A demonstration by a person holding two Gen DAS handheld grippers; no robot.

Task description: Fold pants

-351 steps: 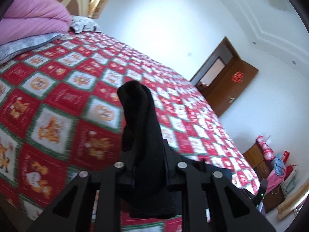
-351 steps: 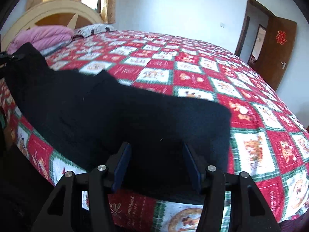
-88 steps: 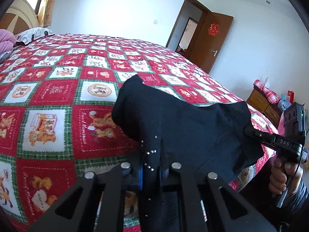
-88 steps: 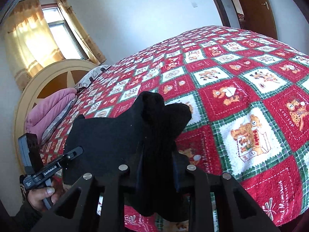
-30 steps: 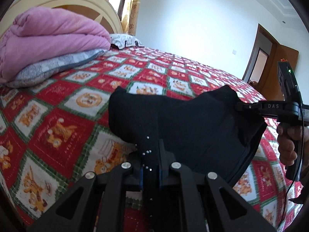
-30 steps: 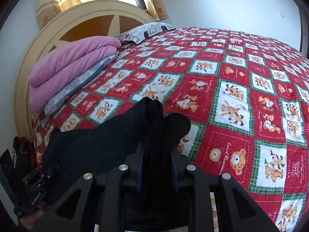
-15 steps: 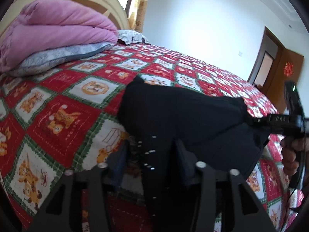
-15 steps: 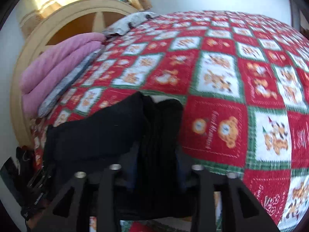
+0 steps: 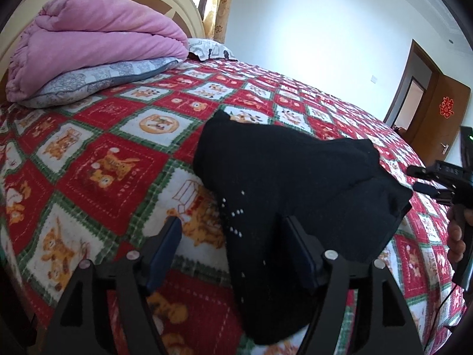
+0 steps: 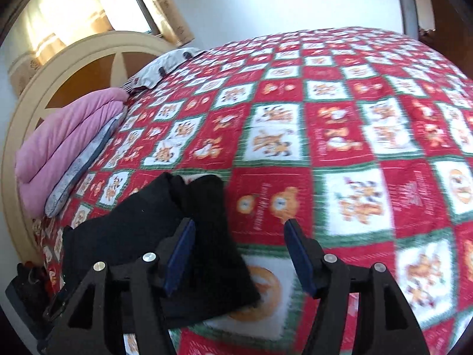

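The black pants [image 9: 283, 174] lie folded in a bundle on the red patchwork bedspread [image 9: 97, 159], near the bed's front edge. My left gripper [image 9: 233, 233] hangs over the bundle's near end. Its jaws are opening; cloth lies loose between them and the pads [image 9: 165, 245] do not press on it. In the right wrist view the pants [image 10: 165, 233] lie at lower left. My right gripper [image 10: 239, 236] is opening too, with the bundle's right end beside its left pad [image 10: 180, 254] and bare bedspread [image 10: 340, 136] across most of the gap. The right gripper [image 9: 425, 180] also shows at the left wrist view's right edge.
A folded pink quilt [image 9: 88, 41] on a grey pillow [image 9: 97, 80] sits by the cream headboard [image 9: 165, 3]. Another patterned pillow [image 9: 210, 48] lies behind. A brown door [image 9: 443, 118] stands open at the far right. A hand [image 9: 456, 230] holds the right gripper's handle.
Both grippers have let go of the pants and their jaws have spread apart. The right gripper has slid to the right, off the bundle's end. The pants now rest on the bed.
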